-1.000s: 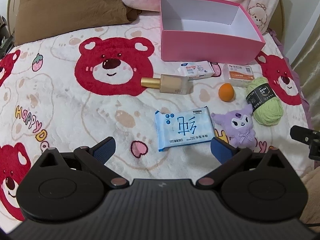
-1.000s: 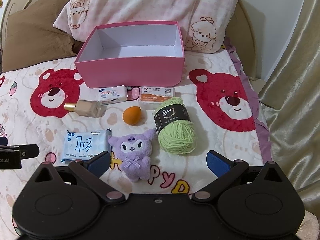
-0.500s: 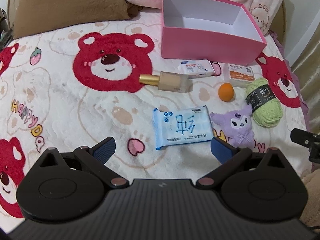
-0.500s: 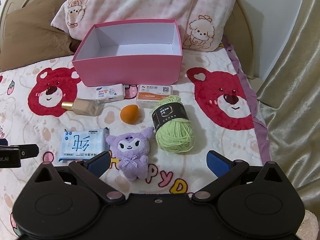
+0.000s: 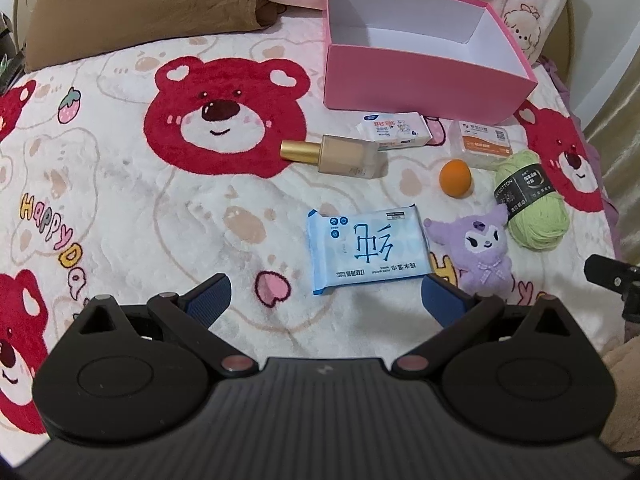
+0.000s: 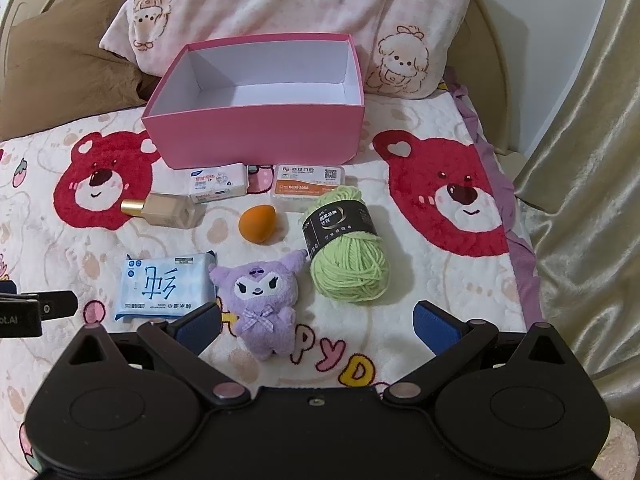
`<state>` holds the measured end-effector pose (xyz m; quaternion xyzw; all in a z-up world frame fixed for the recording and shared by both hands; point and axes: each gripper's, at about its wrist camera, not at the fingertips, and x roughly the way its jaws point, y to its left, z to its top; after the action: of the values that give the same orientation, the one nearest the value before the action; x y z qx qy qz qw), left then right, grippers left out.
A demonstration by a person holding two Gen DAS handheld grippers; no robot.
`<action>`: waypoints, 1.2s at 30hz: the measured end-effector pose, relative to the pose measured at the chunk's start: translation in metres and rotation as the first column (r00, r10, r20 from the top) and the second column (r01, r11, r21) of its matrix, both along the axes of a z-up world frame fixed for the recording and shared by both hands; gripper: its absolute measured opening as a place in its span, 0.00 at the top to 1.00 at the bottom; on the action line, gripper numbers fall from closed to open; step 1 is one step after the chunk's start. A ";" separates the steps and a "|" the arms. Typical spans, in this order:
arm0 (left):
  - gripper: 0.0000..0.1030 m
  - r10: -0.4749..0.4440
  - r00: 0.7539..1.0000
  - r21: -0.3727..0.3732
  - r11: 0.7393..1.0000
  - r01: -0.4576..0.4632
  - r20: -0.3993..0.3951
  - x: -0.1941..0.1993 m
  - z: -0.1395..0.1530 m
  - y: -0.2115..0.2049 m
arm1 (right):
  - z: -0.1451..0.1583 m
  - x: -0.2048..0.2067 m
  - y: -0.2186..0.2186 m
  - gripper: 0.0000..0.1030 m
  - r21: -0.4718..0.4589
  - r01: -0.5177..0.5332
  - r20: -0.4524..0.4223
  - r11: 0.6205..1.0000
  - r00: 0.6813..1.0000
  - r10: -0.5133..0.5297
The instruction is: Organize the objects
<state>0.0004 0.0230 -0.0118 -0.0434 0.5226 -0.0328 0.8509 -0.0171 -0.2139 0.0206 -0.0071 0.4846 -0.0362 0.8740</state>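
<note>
An empty pink box [image 5: 424, 84] [image 6: 256, 136] stands at the back of the bed. In front of it lie a small white tissue pack [image 5: 394, 130] [image 6: 217, 182], an orange-labelled clear case [image 5: 482, 142] [image 6: 308, 185], a beige bottle with a gold cap [image 5: 340, 156] [image 6: 166, 210], an orange sponge [image 5: 455, 178] [image 6: 257, 224], green yarn [image 5: 532, 204] [image 6: 348, 256], a purple plush [image 5: 478, 248] [image 6: 262, 300] and a blue wipes pack [image 5: 366, 248] [image 6: 166, 288]. My left gripper [image 5: 326, 298] hovers open just short of the wipes. My right gripper [image 6: 318, 326] is open, its left finger beside the plush.
The bed is covered by a white blanket with red bears [image 5: 224, 116] [image 6: 452, 196]. A brown pillow [image 5: 132, 4] and a pink pillow [image 6: 304, 4] lie behind the box. Gold curtain [image 6: 584, 184] hangs beyond the bed's right edge.
Both grippers have crept forward and lower toward the objects; the wipes pack and the plush sit closer to the fingers. Nothing on the bed has moved.
</note>
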 end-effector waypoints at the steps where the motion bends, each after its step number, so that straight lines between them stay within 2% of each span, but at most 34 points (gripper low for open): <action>1: 0.00 -0.020 1.000 -0.003 1.000 0.020 0.002 -0.001 0.001 0.000 | 0.000 0.000 0.000 0.00 0.000 0.000 0.000 1.000 1.000 0.000; 11: 0.00 -0.061 0.998 -0.041 0.997 0.062 0.024 -0.007 0.014 -0.004 | -0.001 0.001 -0.002 0.00 0.001 0.000 -0.004 1.000 1.000 0.000; 22: 0.00 -0.057 0.998 -0.089 0.994 0.058 0.006 -0.006 0.012 0.004 | -0.001 0.000 -0.001 0.00 -0.002 0.004 -0.009 1.000 1.000 -0.004; 36: 0.00 -0.066 0.998 -0.078 0.995 0.067 0.015 -0.008 0.017 0.005 | -0.001 0.000 -0.001 0.00 -0.003 0.005 -0.010 1.000 1.000 -0.005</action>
<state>-0.0074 0.0277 0.0051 -0.0595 0.5166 -0.0818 0.8503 -0.0173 -0.2152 0.0197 -0.0073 0.4890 -0.0390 0.8714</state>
